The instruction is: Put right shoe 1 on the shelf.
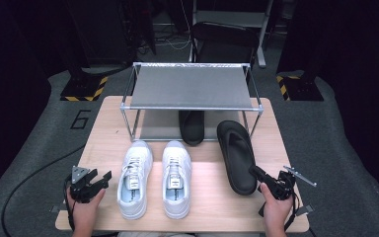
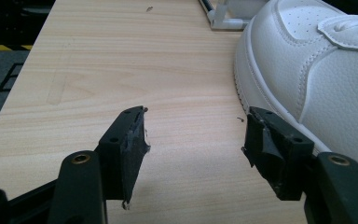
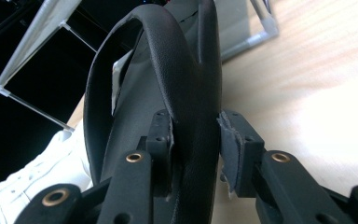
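A black flip-flop (image 1: 234, 148) lies at the right of the wooden table (image 1: 103, 143), toe toward the rack. My right gripper (image 1: 254, 172) is shut on its near right rim by the heel. In the right gripper view the pads pinch the flip-flop (image 3: 168, 60) at its edge, and the sole stands tilted in front of my right gripper (image 3: 196, 149). A second black flip-flop (image 1: 192, 127) sits under the rack. My left gripper (image 1: 97, 179) rests open at the table's near left, and in its own view my left gripper (image 2: 193, 140) holds nothing.
A pair of white sneakers (image 1: 134, 180) (image 1: 176, 177) stands mid-table; the left one (image 2: 317, 70) is just right of my left jaws. A metal-framed shoe rack (image 1: 191, 86) with a grey shelf occupies the table's far side. Bare wood lies left of the sneakers.
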Demonstrator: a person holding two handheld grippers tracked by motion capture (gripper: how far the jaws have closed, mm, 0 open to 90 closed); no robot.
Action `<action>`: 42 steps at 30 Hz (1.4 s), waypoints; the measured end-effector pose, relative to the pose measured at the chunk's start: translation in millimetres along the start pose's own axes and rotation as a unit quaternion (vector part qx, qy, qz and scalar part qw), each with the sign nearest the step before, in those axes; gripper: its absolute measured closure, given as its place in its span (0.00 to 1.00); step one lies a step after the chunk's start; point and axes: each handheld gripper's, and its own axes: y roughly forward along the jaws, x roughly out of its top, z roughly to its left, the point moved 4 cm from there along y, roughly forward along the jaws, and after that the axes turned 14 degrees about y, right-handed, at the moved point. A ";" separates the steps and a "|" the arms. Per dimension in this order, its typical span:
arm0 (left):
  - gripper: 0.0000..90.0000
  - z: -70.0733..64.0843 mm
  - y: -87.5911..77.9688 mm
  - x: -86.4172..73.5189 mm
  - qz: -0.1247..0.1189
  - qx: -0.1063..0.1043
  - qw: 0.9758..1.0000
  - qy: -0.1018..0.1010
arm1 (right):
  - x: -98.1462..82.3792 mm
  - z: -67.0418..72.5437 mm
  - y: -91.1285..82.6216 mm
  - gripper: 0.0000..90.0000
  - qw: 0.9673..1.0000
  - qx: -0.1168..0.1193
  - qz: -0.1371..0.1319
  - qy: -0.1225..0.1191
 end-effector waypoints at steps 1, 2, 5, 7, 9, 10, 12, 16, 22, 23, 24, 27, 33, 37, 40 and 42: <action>0.42 -0.7 0.0 0.1 -0.001 0.000 1.000 -0.005 | 1.6 2.6 2.1 0.74 1.000 -0.001 -0.001 0.001; 0.42 -0.6 -0.1 0.2 -0.001 0.000 1.000 -0.005 | 3.5 5.3 5.2 0.74 1.000 0.002 -0.002 0.002; 0.42 -0.1 -1.3 0.1 0.006 -0.007 1.000 -0.004 | 8.9 14.0 16.3 0.74 1.000 0.006 -0.005 0.006; 0.42 -0.1 -1.3 -0.1 0.006 -0.007 1.000 -0.003 | 11.5 17.4 23.7 0.74 1.000 0.006 -0.006 0.008; 0.42 -0.5 -0.2 0.1 -0.001 -0.001 1.000 -0.002 | 13.1 20.0 32.4 0.74 1.000 0.006 -0.005 0.014; 0.42 -0.4 -0.2 0.1 -0.001 -0.002 1.000 -0.001 | 13.9 21.1 37.3 0.74 1.000 0.003 -0.002 0.017; 0.42 -0.5 -0.3 0.1 -0.001 -0.002 1.000 -0.001 | 15.6 21.0 47.1 0.74 1.000 -0.010 -0.001 0.008; 0.42 0.7 -1.7 -0.4 0.007 -0.007 1.000 0.000 | 20.1 20.2 68.3 0.74 1.000 -0.015 -0.004 0.023; 0.42 0.6 -0.7 -1.1 0.009 -0.007 1.000 0.003 | 26.1 17.2 94.6 0.74 0.999 -0.029 -0.008 0.025; 0.42 0.5 -0.7 -1.2 0.010 -0.007 1.000 0.003 | 27.0 16.4 98.7 0.74 0.999 -0.026 -0.013 0.028; 0.42 0.5 -0.7 -1.4 0.010 -0.007 1.000 0.003 | 27.1 15.8 101.6 0.74 0.999 -0.023 -0.013 0.039; 0.42 0.2 -0.7 -1.9 0.009 -0.007 1.000 -0.002 | 29.5 13.9 111.0 0.74 0.999 -0.037 -0.018 0.021; 0.42 0.3 -0.4 -2.5 0.009 -0.007 1.000 -0.003 | 35.7 23.3 119.3 0.74 0.999 -0.030 -0.022 0.031; 0.42 0.3 -0.9 -2.4 0.011 -0.008 1.000 0.002 | 42.1 35.0 123.1 0.74 0.999 -0.031 -0.029 0.028; 0.42 0.4 -0.8 -2.4 0.012 -0.009 1.000 0.002 | 44.3 39.2 127.9 0.74 0.999 -0.036 -0.027 0.029; 0.42 0.7 -0.3 -2.4 0.010 -0.008 1.000 0.000 | 45.4 41.4 132.3 0.74 0.998 -0.037 -0.030 0.033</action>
